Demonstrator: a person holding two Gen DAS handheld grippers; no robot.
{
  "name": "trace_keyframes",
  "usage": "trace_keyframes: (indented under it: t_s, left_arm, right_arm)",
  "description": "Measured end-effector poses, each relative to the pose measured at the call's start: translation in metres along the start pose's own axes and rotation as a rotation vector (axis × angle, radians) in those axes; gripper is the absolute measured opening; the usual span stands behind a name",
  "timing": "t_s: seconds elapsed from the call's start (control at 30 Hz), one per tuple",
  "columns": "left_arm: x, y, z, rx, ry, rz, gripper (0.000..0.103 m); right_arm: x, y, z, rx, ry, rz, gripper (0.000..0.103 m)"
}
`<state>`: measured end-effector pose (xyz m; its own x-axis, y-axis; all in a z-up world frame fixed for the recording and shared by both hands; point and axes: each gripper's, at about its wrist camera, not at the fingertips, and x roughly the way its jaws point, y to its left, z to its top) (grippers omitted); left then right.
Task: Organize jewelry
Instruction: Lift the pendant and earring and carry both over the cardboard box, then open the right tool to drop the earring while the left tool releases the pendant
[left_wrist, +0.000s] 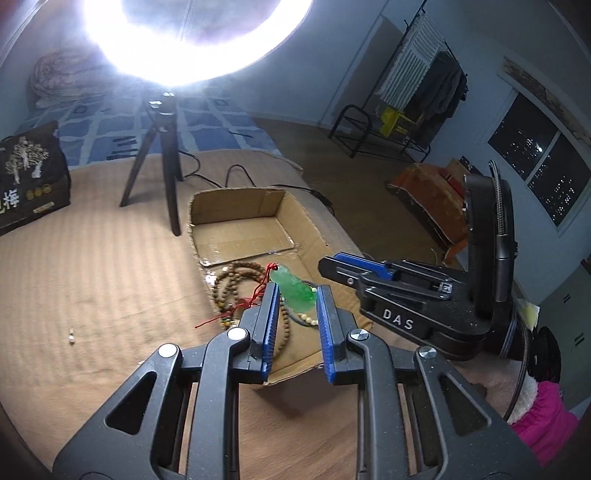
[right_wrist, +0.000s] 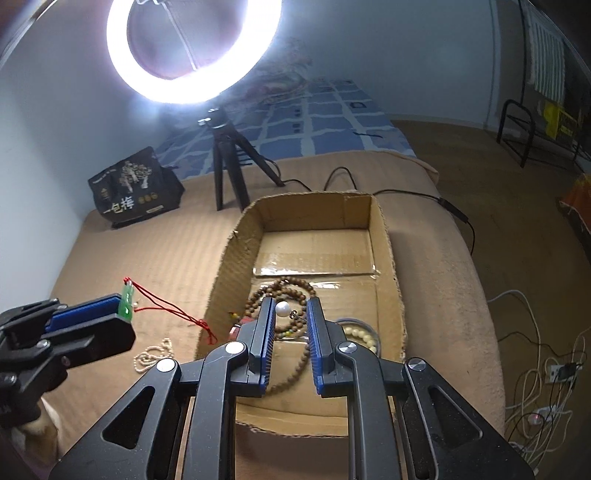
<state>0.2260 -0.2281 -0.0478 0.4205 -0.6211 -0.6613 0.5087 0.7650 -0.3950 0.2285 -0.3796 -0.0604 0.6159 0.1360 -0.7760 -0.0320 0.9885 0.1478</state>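
My left gripper (left_wrist: 294, 290) is shut on a green jade pendant (left_wrist: 293, 287) with a red cord (left_wrist: 258, 293), held just above the near end of a shallow cardboard box (left_wrist: 258, 210). It shows from the side in the right wrist view (right_wrist: 125, 306). My right gripper (right_wrist: 290, 308) is shut on a white pearl earring (right_wrist: 283, 308) above the box (right_wrist: 314, 210). Brown wooden bead strands (right_wrist: 291, 288) and a pale bead bracelet (right_wrist: 360, 334) lie in the box.
A ring light on a black tripod (right_wrist: 227, 166) stands behind the box. A black printed bag (right_wrist: 133, 188) sits at the back left. A white bead necklace (right_wrist: 155, 354) lies on the tan cover left of the box. Cables (right_wrist: 535, 369) trail on the floor at right.
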Motion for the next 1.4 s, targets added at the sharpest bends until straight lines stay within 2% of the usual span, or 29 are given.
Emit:
trace_keyframes:
  t_s: [0.23,0.57,0.83,0.9,0.97,1.03,1.13,1.27,1.4]
  left_arm:
    - [0.022,-0.004,-0.003,-0.027,0.037,-0.026,0.02]
    - [0.047,-0.006,-0.021,-0.002,0.101,0.021,0.02]
    - [0.055,-0.007,-0.026,0.024,0.119,0.061,0.02]
    - [0.057,-0.007,-0.027,0.026,0.125,0.07,0.02]
    - [0.058,-0.007,-0.027,0.023,0.131,0.073,0.03]
    - [0.057,-0.006,-0.028,0.024,0.126,0.082,0.038]
    - [0.056,-0.004,-0.028,0.024,0.128,0.09,0.038]
    - [0.053,0.001,-0.03,0.016,0.128,0.098,0.038]
    - [0.05,0.004,-0.031,0.013,0.127,0.103,0.038]
  right_arm:
    - [0.009,-0.017,-0.003,0.043,0.025,-0.021,0.015]
    - [0.025,-0.025,-0.011,0.042,0.076,-0.041,0.016]
    - [0.027,-0.024,-0.011,0.042,0.082,-0.046,0.016]
    - [0.028,-0.023,-0.011,0.041,0.089,-0.053,0.021]
    - [0.028,-0.022,-0.011,0.04,0.089,-0.055,0.042]
    - [0.026,-0.021,-0.011,0.041,0.079,-0.061,0.05]
    - [0.025,-0.02,-0.009,0.04,0.077,-0.073,0.052]
    - [0.025,-0.019,-0.009,0.041,0.073,-0.083,0.063]
    - [0.024,-0.017,-0.007,0.041,0.068,-0.083,0.063]
